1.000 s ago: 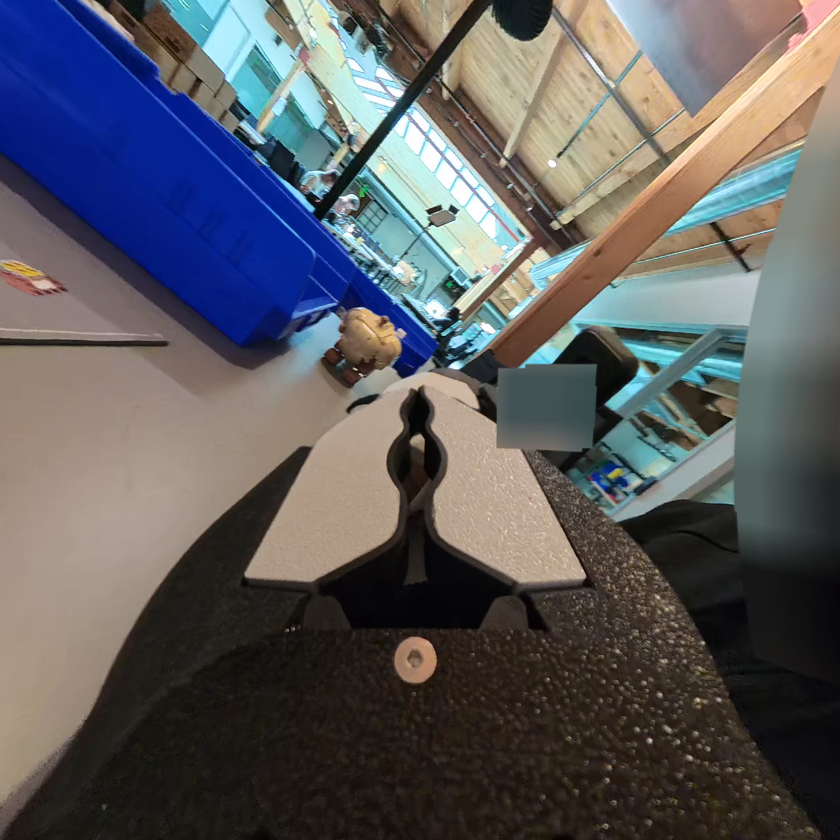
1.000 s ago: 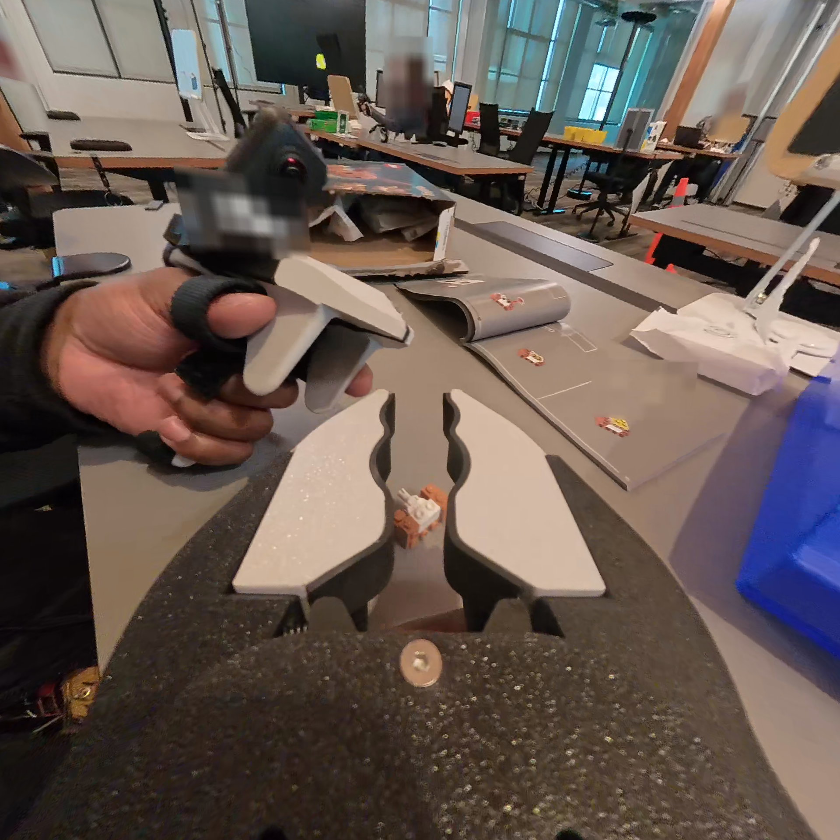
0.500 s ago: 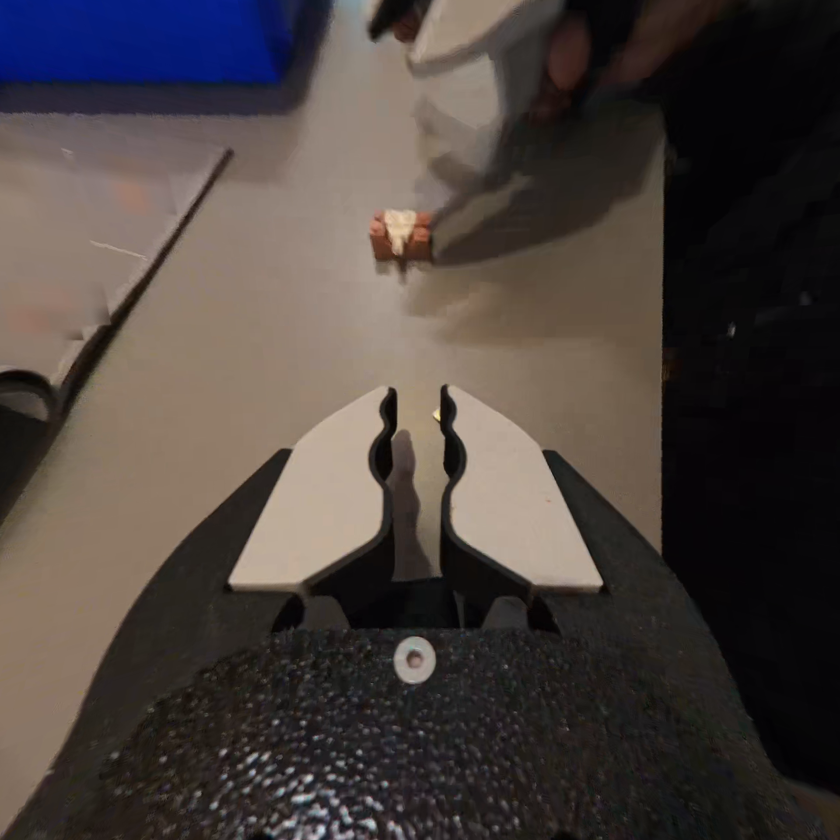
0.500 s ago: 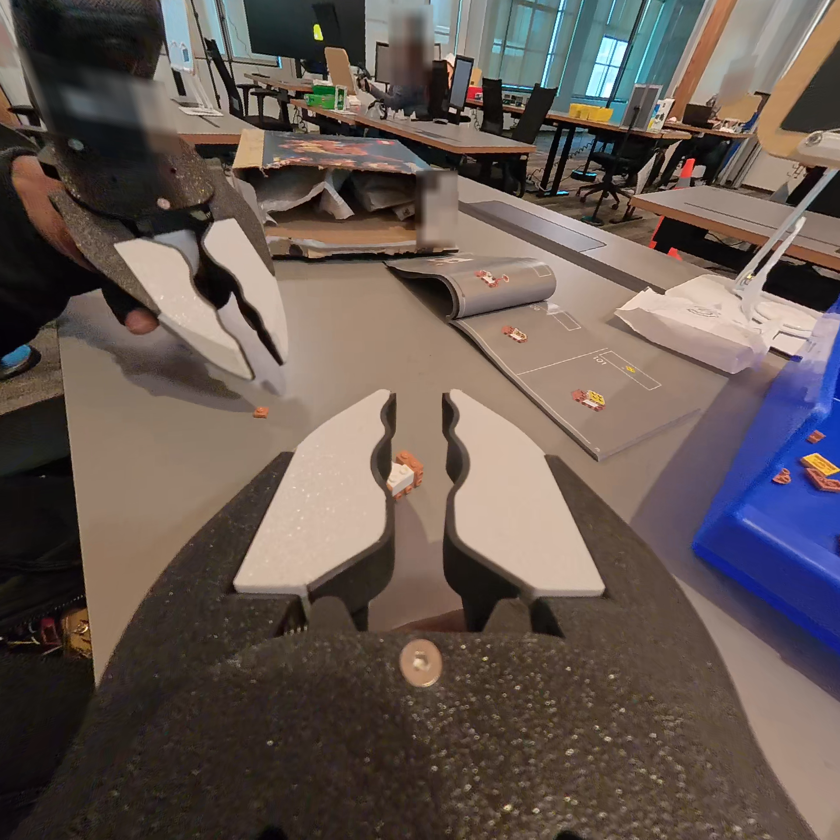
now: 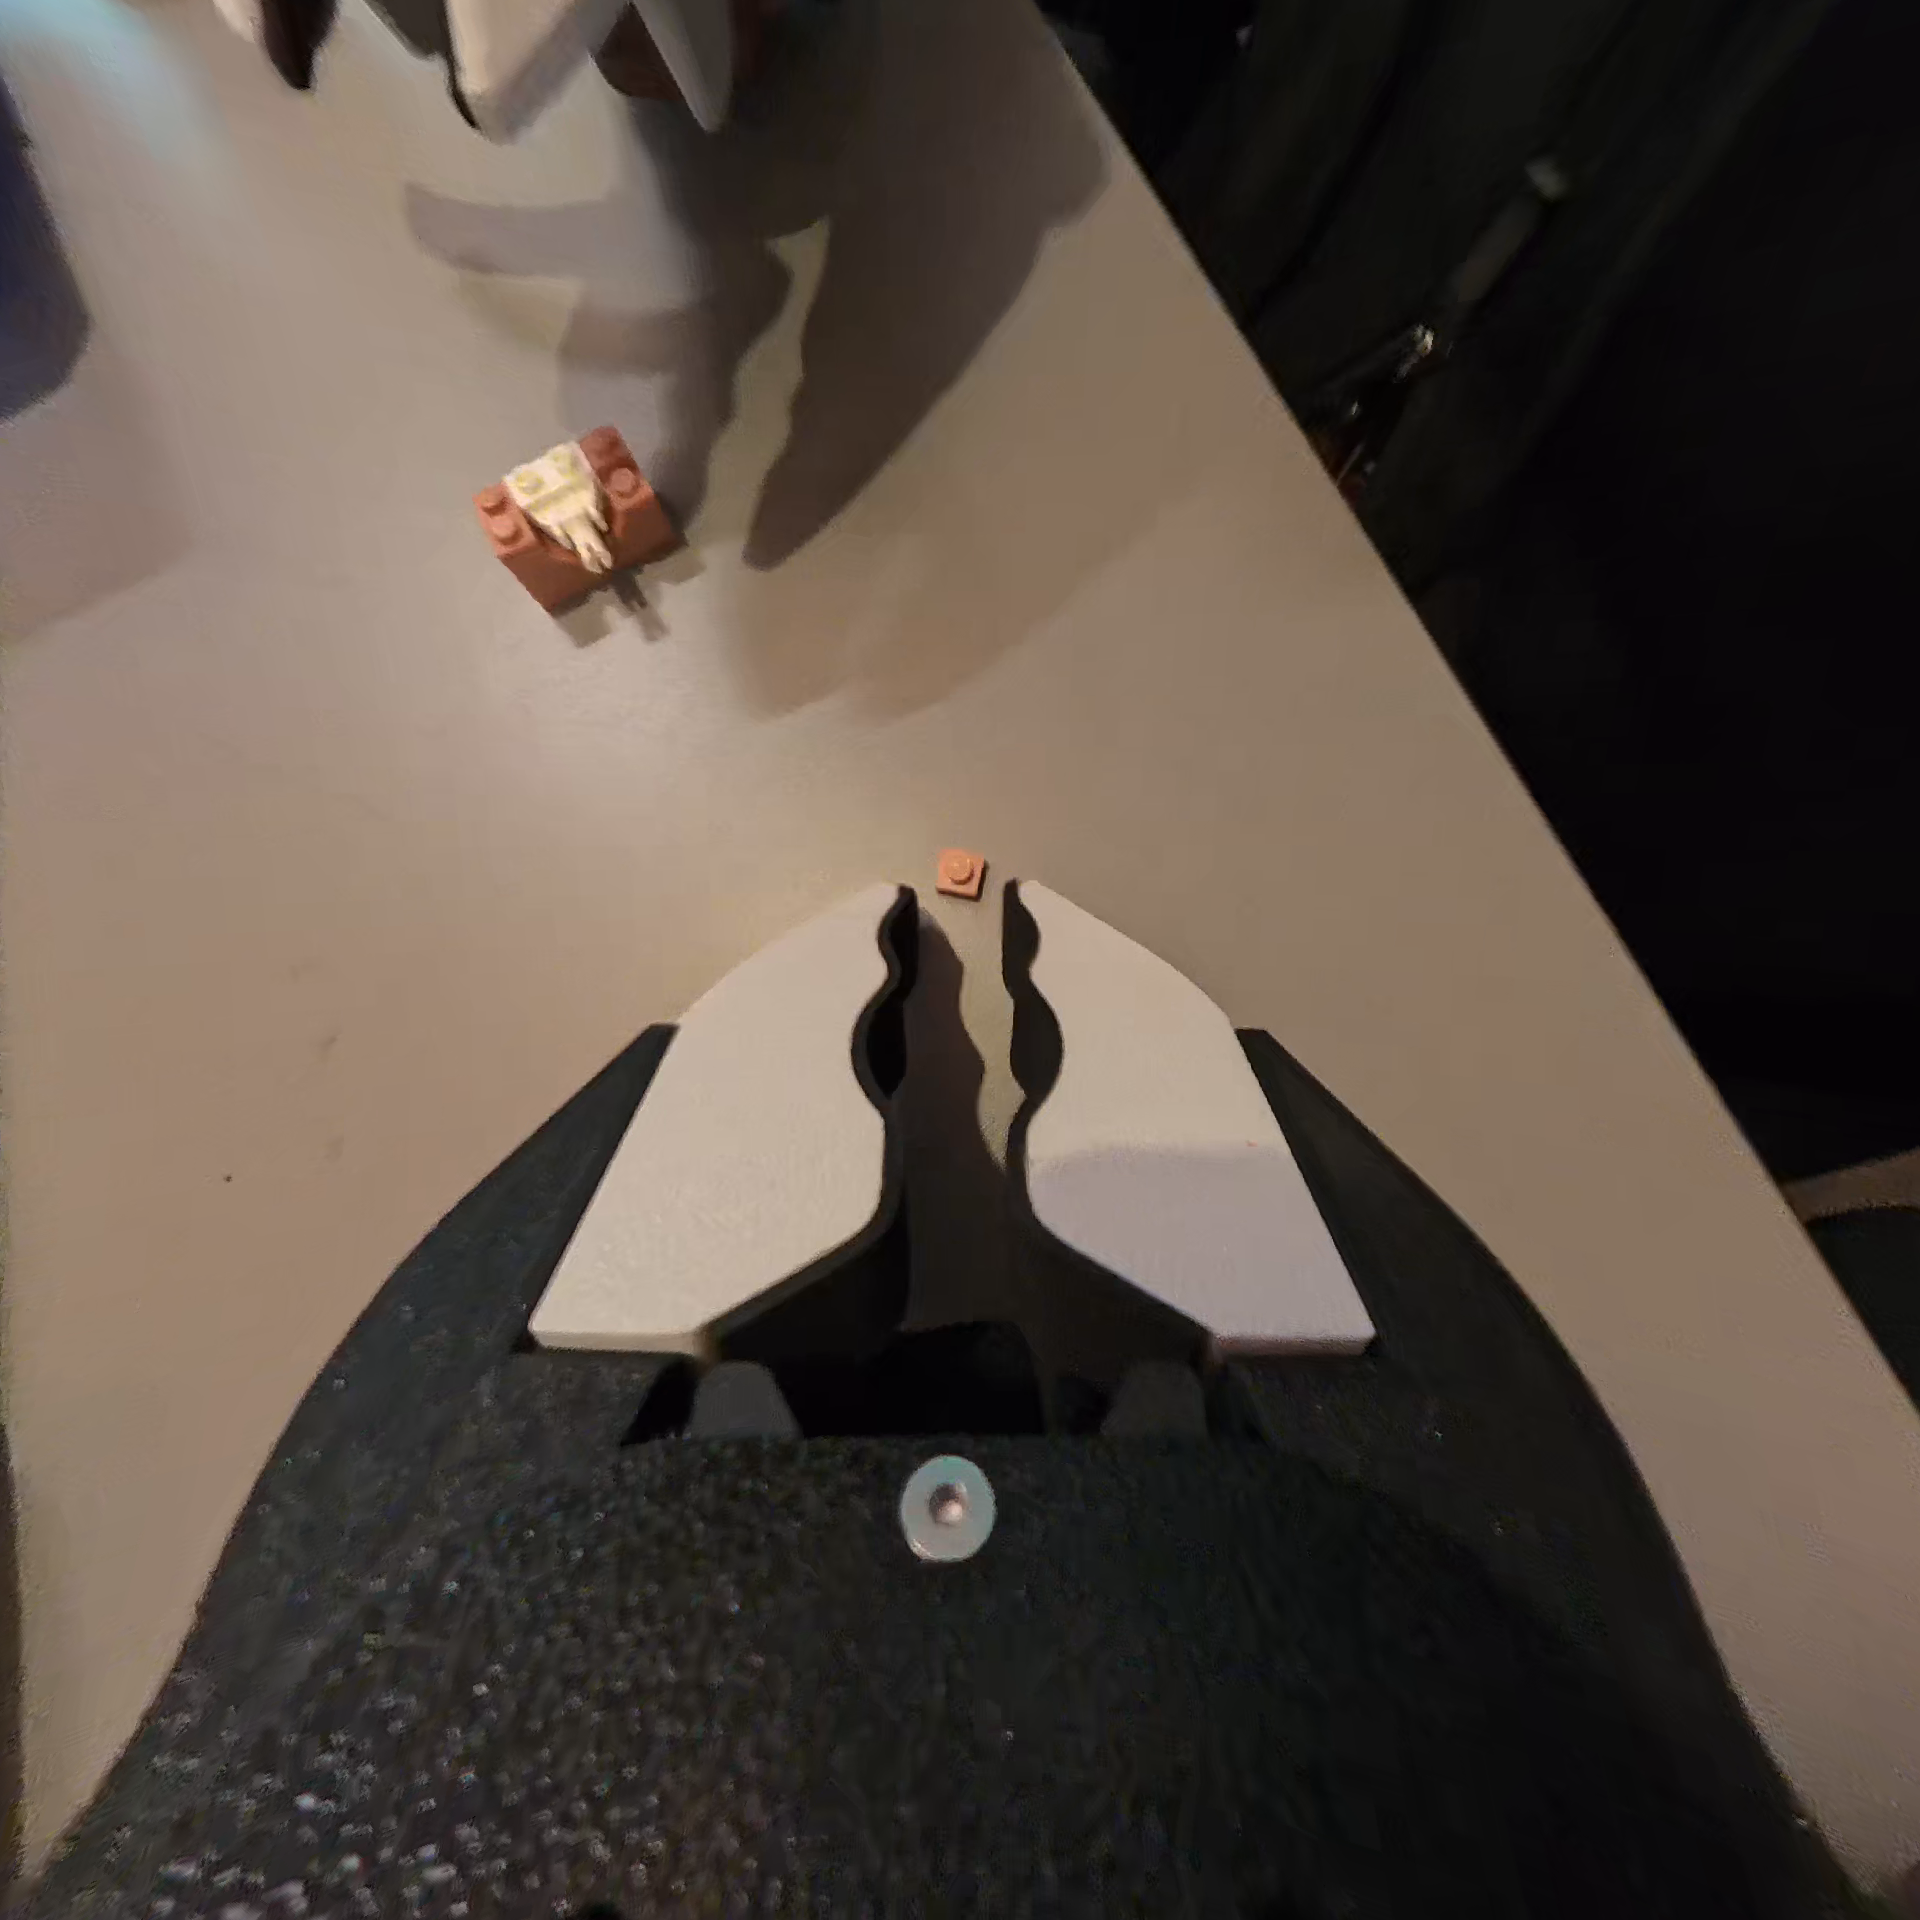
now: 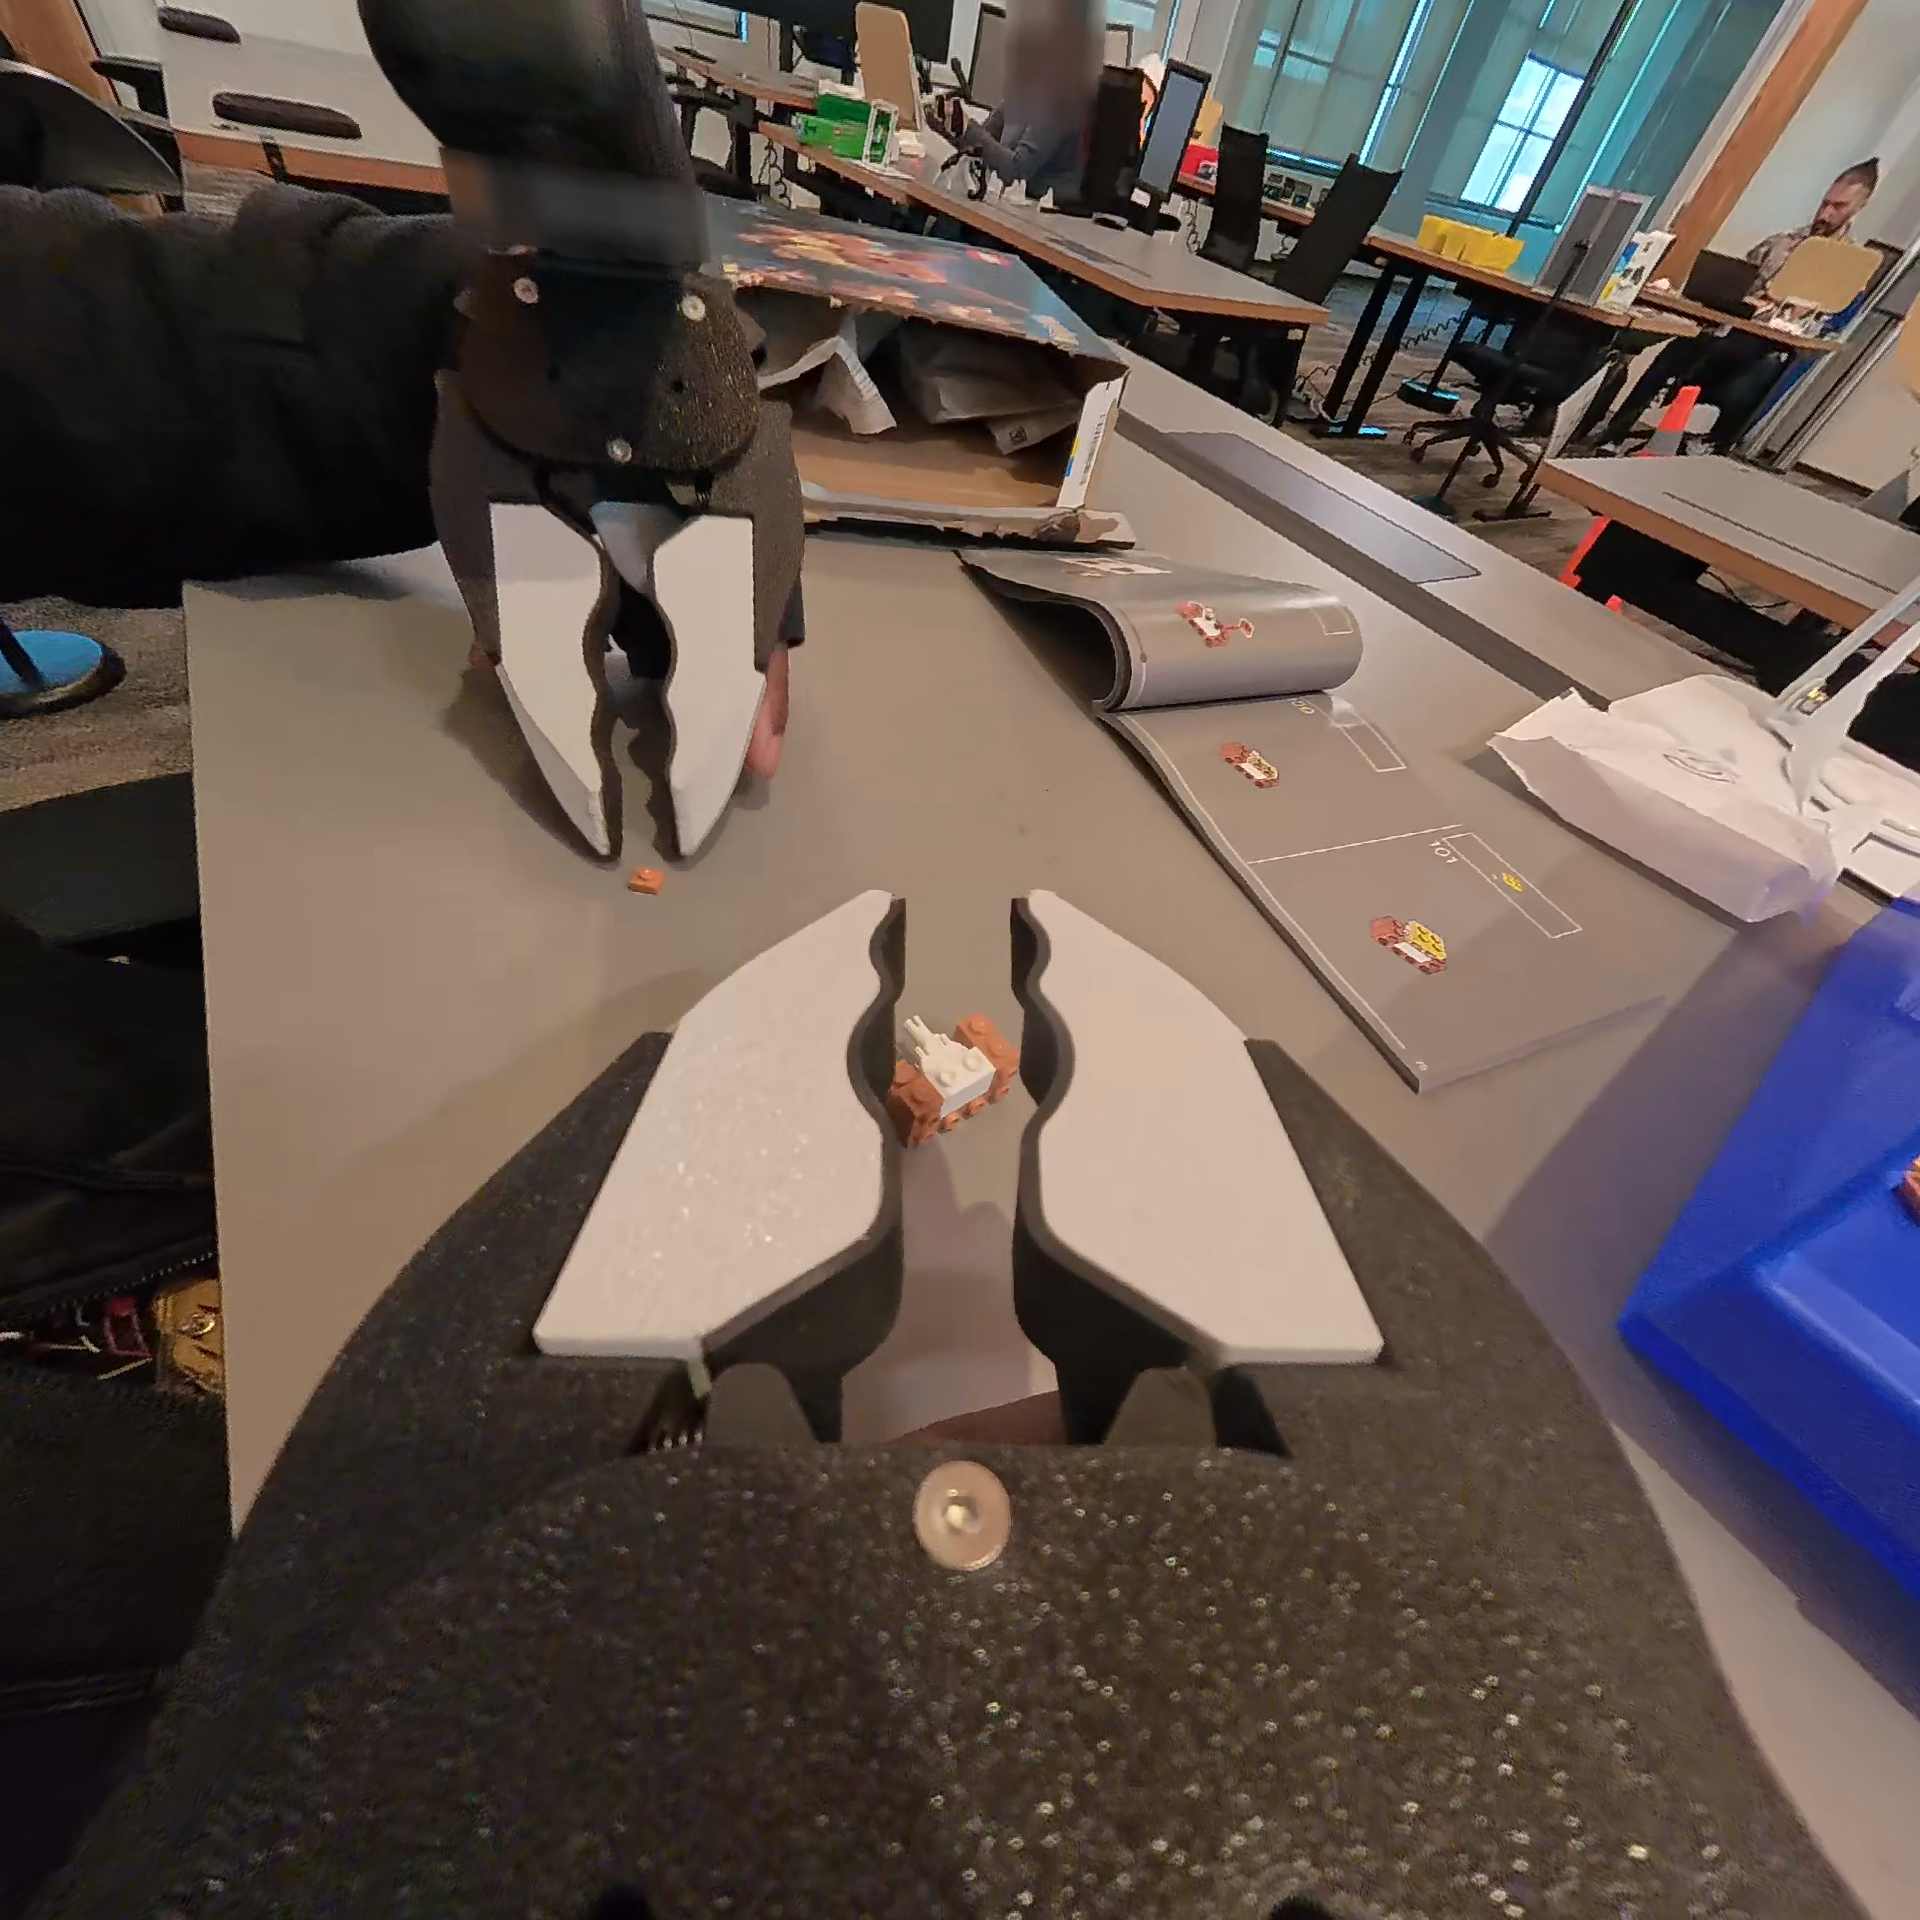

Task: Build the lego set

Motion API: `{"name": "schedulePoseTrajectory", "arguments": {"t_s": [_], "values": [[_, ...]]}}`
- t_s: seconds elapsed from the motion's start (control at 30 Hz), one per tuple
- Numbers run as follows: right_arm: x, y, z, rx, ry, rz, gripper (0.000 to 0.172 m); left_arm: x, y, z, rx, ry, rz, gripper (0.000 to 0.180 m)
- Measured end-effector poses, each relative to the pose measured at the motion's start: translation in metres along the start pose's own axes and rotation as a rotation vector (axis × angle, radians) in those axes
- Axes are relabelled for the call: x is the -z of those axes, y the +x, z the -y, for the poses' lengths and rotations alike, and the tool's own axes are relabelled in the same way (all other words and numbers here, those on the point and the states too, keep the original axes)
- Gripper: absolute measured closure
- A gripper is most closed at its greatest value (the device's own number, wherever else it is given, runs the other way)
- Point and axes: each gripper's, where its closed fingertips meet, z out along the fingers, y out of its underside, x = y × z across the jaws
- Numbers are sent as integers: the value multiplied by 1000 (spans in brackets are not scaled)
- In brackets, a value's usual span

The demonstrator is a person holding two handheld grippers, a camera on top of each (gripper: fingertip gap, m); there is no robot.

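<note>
The left gripper point(image 5: 958, 896) points steeply down at the grey bench point(image 5: 312, 935), its pale grey fingers point(image 5: 790, 1091) parted by a narrow gap with nothing between them. A second ago this gripper was raised and tilted toward the ceiling beams with its fingers pressed together; half a second ago it had already swung down toward the bench with the fingers parted. A tiny flat orange single-stud toy plate point(image 5: 959, 871) lies on the bench just past the fingertips, untouched; in the right wrist view the same plate point(image 6: 645, 881) lies just in front of the downward-pointing tips of the left gripper point(image 6: 636, 842).

The right gripper point(image 6: 954, 914) hovers low over the bench with its fingers point(image 6: 1164, 1122) spread. Seen between them, lower down on the bench, lies a small assembly of reddish-brown toy bricks with a white piece on top point(image 6: 951, 1075); neither finger presses on it. The assembly sat in much the same place between these fingers a second ago, and their spread looks unchanged. From the left wrist view the same assembly point(image 5: 577, 514) lies well beyond the orange plate, with the blurred fingers of the right gripper point(image 5: 582, 62) above it.

Beyond, an open grey instruction booklet point(image 6: 1403, 883) lies flat, a torn cardboard box point(image 6: 935, 395) sits behind it, crumpled white paper point(image 6: 1662, 790) lies to the right, and a blue plastic bin point(image 6: 1818, 1247) stands at the right edge.
</note>
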Motion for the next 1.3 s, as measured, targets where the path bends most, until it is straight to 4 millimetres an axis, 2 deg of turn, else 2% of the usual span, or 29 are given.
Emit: {"name": "schedulePoseTrajectory", "arguments": {"t_s": [0.13, 0.4, 0.57, 0.7, 0.83, 1.0, 1.07, 1.3], "values": [[-1, 2, -7, 19, -40, 20, 151, -4, 1, 2, 1, 4, -41, 167], [3, 15, -50, 197, -302, 133, 133, -8, -2, 3, 46, -12, -59, 173], [-2, 15, -59, 179, -338, 289, 120, -8, -8, 3, 74, -9, -22, 173], [-13, 11, -63, 269, -373, 375, 113, -9, -19, 10, 105, 20, 63, 173], [-20, 2, -64, 332, -386, 481, 115, -10, -23, 23, 111, 77, 102, 173], [-26, 1, -63, 260, -377, 502, 130, -11, -30, 37, 132, 123, 142, 173], [-27, 2, -62, 265, -371, 474, 138, -11, -35, 42, 148, 138, 169, 173], [-32, 3, -56, 253, -350, 335, 138, -11, -57, 58, 200, 144, 304, 173]]}}
